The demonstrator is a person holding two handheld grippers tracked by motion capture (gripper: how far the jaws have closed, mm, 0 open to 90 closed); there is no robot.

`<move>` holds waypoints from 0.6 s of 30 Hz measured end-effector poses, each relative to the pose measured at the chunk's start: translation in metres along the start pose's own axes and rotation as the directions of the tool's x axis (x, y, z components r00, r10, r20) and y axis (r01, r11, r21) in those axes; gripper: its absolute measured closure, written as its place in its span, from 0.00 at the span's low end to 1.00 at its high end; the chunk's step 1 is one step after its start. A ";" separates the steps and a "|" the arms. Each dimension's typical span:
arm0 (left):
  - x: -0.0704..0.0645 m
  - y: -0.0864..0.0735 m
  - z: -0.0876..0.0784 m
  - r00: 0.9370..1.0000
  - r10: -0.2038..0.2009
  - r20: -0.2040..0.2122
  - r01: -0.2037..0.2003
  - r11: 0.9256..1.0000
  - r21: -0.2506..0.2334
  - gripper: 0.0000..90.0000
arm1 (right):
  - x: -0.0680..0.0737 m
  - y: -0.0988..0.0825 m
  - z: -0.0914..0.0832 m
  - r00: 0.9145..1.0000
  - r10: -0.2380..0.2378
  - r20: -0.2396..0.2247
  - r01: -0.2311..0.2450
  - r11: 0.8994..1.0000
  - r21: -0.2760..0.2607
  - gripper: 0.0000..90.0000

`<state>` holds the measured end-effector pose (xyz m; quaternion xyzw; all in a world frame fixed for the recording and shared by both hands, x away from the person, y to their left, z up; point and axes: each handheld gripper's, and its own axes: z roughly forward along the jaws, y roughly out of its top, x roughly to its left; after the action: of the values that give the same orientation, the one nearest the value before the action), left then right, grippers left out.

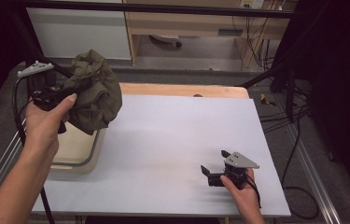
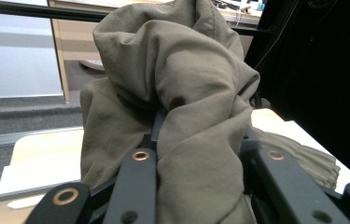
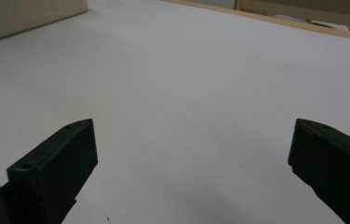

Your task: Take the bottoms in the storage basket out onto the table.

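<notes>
A bunched olive-green cloth (image 1: pixel 95 91) hangs in the air at the left, above a cream plastic tub (image 1: pixel 77 156). My left gripper (image 1: pixel 77 86) is shut on the cloth; in the left gripper view the fabric (image 2: pixel 186 107) bulges up between the two black jaws and hides their tips. My right gripper (image 1: pixel 214 163) rests low on the white tabletop near the front right, its jaws wide apart with nothing between them. In the right gripper view, bare white table (image 3: pixel 186 93) lies ahead of the right gripper (image 3: pixel 191 149).
The cream tub stands at the table's left edge, and its wall (image 3: pixel 23 16) appears far off in the right gripper view. A wooden strip (image 1: pixel 182 89) runs along the table's far edge. Cables (image 1: pixel 298 140) trail on the floor to the right.
</notes>
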<state>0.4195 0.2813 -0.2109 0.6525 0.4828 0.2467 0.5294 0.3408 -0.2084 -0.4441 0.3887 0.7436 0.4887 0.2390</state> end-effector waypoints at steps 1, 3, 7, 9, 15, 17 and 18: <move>-0.004 0.001 0.005 1.000 0.002 0.002 -0.002 1.000 0.007 0.77 | 0.000 0.000 0.000 1.000 -0.003 -0.002 0.003 1.000 -0.003 0.02; -0.007 0.001 0.009 1.000 0.004 0.001 -0.004 1.000 0.011 0.77 | 0.000 0.000 -0.001 1.000 -0.001 -0.005 0.001 1.000 -0.005 0.02; -0.016 0.001 0.025 1.000 0.007 -0.009 -0.007 1.000 0.026 0.77 | -0.002 0.001 -0.004 1.000 0.009 -0.007 -0.009 1.000 -0.018 0.02; -0.019 0.002 0.033 1.000 0.003 -0.009 -0.003 0.999 0.033 0.77 | -0.003 0.002 -0.006 1.000 0.018 -0.011 -0.018 0.999 -0.028 0.02; -0.033 0.010 0.056 1.000 0.001 -0.003 -0.001 0.999 0.046 0.77 | -0.006 0.001 -0.006 0.999 0.039 -0.024 -0.040 0.999 -0.033 0.02; -0.039 0.012 0.062 1.000 0.006 -0.005 -0.005 0.999 0.044 0.77 | -0.008 0.000 -0.003 0.999 0.037 -0.019 -0.038 0.999 -0.023 0.02; -0.039 0.012 0.062 1.000 0.006 -0.005 -0.005 0.999 0.044 0.76 | -0.008 0.000 -0.003 0.999 0.037 -0.019 -0.038 0.999 -0.023 0.02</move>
<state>0.4598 0.2190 -0.2125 0.6648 0.4876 0.2390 0.5130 0.3430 -0.2166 -0.4426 0.3954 0.7326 0.5052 0.2275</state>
